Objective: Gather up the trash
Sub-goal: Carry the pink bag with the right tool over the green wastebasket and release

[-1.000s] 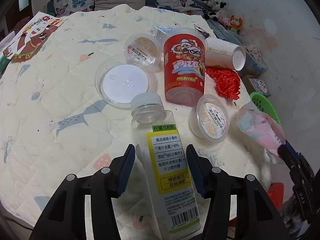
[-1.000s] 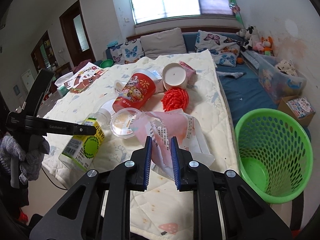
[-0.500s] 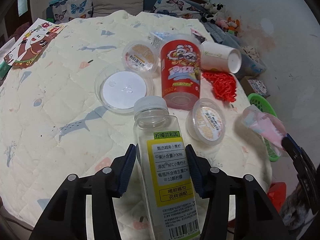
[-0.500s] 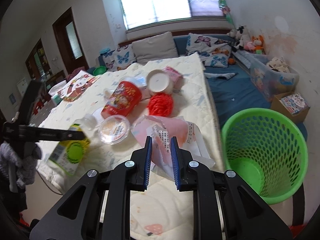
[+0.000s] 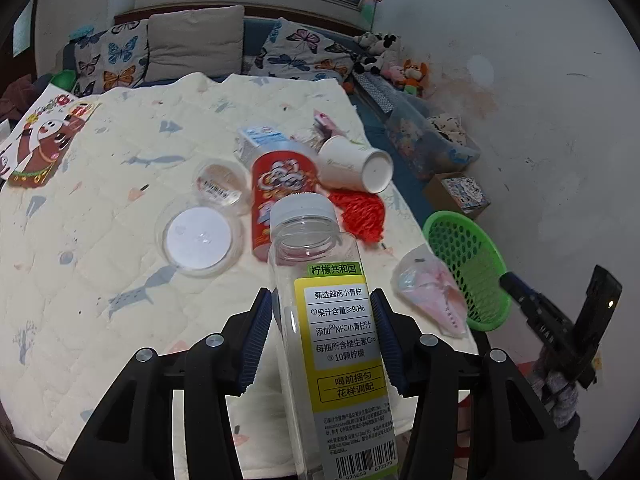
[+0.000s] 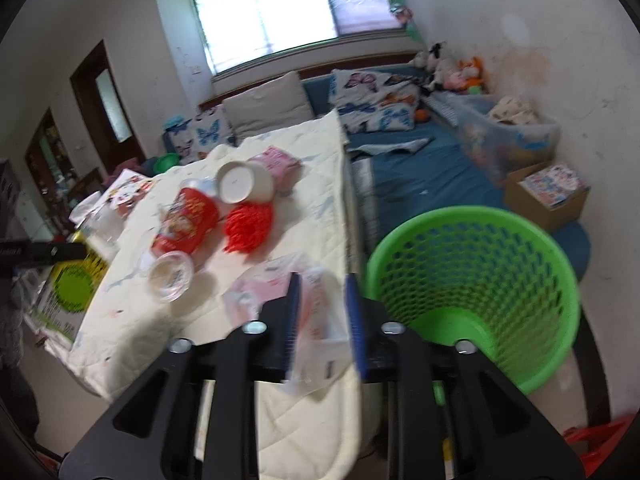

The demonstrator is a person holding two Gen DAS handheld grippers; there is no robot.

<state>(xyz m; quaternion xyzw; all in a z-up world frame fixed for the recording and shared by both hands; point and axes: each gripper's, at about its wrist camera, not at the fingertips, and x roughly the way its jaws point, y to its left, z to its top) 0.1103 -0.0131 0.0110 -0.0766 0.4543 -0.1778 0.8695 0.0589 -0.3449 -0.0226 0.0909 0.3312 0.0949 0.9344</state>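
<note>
A clear juice bottle [image 5: 340, 340] with a yellow label and white cap is held off the quilted table cover [image 5: 100, 240], and my left gripper [image 5: 320, 296] is shut on its sides. My right gripper [image 6: 323, 280] hangs at the table's right edge beside the green mesh basket [image 6: 472, 280]. Its jaws are opening. A crumpled pink and clear plastic bag [image 6: 260, 292] hangs loosely between them, blurred. In the left wrist view the bag [image 5: 432, 296] shows in front of the basket [image 5: 464, 264].
On the cover lie a red snack cup [image 5: 280, 184], a tipped white paper cup [image 5: 352, 164], a red net [image 5: 360, 216], a clear lid [image 5: 200, 240] and a small clear tub [image 5: 220, 184]. Another tub [image 6: 170, 276] sits near the bag. A sofa stands behind.
The left gripper has raised the bottle off the cover. The right gripper carried the bag rightward to the basket's side, and its jaws have parted from shut.
</note>
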